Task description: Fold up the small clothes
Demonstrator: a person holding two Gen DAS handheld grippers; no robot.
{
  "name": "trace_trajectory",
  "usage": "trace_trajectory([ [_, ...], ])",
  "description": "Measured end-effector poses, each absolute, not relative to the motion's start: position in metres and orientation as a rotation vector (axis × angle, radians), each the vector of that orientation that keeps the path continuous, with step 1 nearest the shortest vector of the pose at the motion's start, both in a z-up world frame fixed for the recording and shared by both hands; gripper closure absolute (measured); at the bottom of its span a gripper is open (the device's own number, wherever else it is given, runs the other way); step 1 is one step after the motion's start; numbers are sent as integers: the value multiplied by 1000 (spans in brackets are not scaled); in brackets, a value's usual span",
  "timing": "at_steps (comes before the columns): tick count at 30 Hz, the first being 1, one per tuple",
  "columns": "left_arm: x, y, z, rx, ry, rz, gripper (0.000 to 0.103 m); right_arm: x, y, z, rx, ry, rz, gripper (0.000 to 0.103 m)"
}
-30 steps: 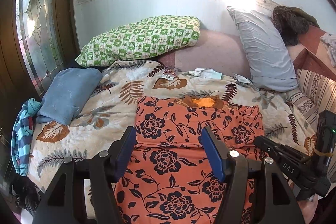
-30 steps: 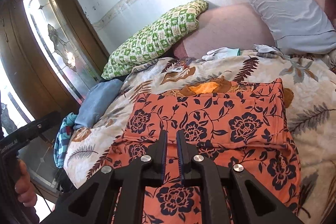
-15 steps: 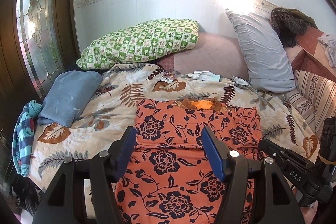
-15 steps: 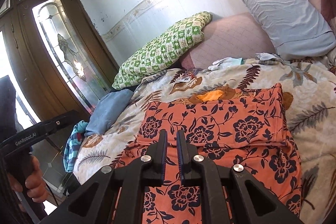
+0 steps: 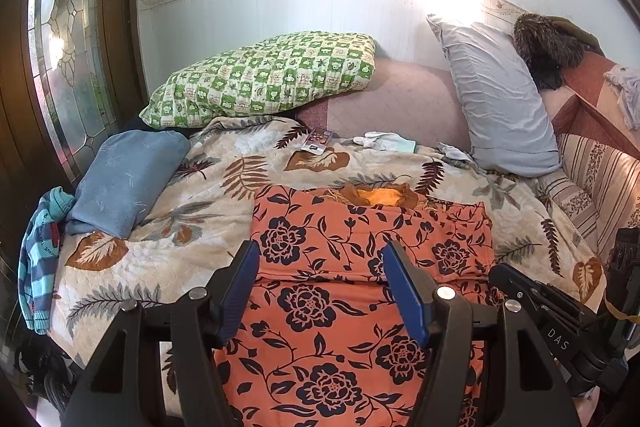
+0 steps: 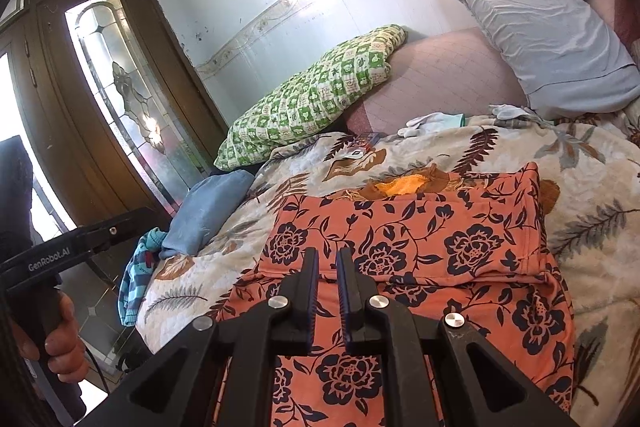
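Fabric looks soft and limp: I'd pinch the orange floral garment (image 5: 344,307) at its near bed-edge hem. Left gripper (image 5: 320,291) gapes empty; right gripper (image 6: 327,291) nearly closed, empty.

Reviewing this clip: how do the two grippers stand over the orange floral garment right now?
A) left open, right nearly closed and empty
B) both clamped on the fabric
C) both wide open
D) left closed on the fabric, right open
A: the left gripper has its fingers spread wide above the orange floral garment, while the right gripper shows only a thin empty slit.
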State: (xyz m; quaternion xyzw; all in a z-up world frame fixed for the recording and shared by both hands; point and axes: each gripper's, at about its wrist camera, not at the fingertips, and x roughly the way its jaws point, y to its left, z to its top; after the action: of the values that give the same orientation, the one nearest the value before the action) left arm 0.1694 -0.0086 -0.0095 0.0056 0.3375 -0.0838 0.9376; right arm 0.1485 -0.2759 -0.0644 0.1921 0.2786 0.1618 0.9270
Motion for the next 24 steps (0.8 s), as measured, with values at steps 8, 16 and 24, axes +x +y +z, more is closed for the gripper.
trace_trajectory([
  [8, 168, -7, -11, 7, 694, -171, 38, 146, -284, -62, 415, 542, 309, 92],
  [16, 171, -7, -14, -8, 704, -185, 38, 148, -284, -62, 409, 536, 303, 92],
  [24, 178, -7, -15, -9, 707, -185, 38, 152, -289, -65, 422, 533, 292, 92],
])
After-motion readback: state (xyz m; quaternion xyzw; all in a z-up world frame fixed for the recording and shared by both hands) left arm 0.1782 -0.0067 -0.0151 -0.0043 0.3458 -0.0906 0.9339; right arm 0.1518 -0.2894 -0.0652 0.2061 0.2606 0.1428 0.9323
